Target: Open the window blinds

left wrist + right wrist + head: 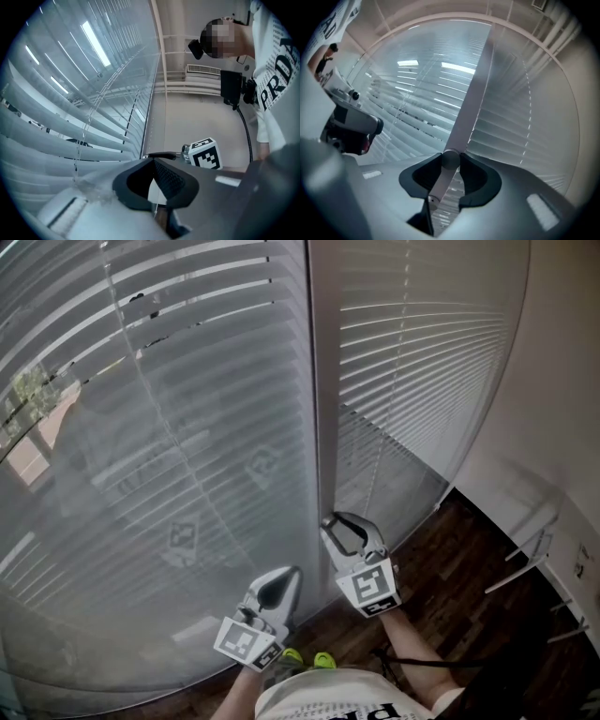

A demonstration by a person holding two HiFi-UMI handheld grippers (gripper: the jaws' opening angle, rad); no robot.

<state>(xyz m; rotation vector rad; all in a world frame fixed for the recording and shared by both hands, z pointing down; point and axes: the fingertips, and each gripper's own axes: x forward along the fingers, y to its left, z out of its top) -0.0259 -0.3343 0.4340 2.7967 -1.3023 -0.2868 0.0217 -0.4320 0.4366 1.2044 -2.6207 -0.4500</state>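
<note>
Blinds: two panels fill the upper part of the head view. The left blind point(169, 427) is at upper left and the right blind point(422, 362) at upper right, with a pale vertical frame post point(323, 381) between them. The left blind's slats are tilted enough that greenery and a building show through at the far left edge. The right blind's slats look flatter and show no view through.

Your right gripper point(330, 521) is at lower centre, tips up against the post. In the right gripper view, its jaws stand partly apart and are closed on the blind's tilt wand point(440, 183). The wand runs diagonally through the gap, and its lower end sits close to the camera.

Your left gripper point(292, 574) is just left of and below the right one, near the post. Its jaw tips meet. A thin white cord point(154, 208) shows in the opening behind the tips; can't tell if it's pinched.

Dark wood floor point(450, 559) at lower right.
</note>
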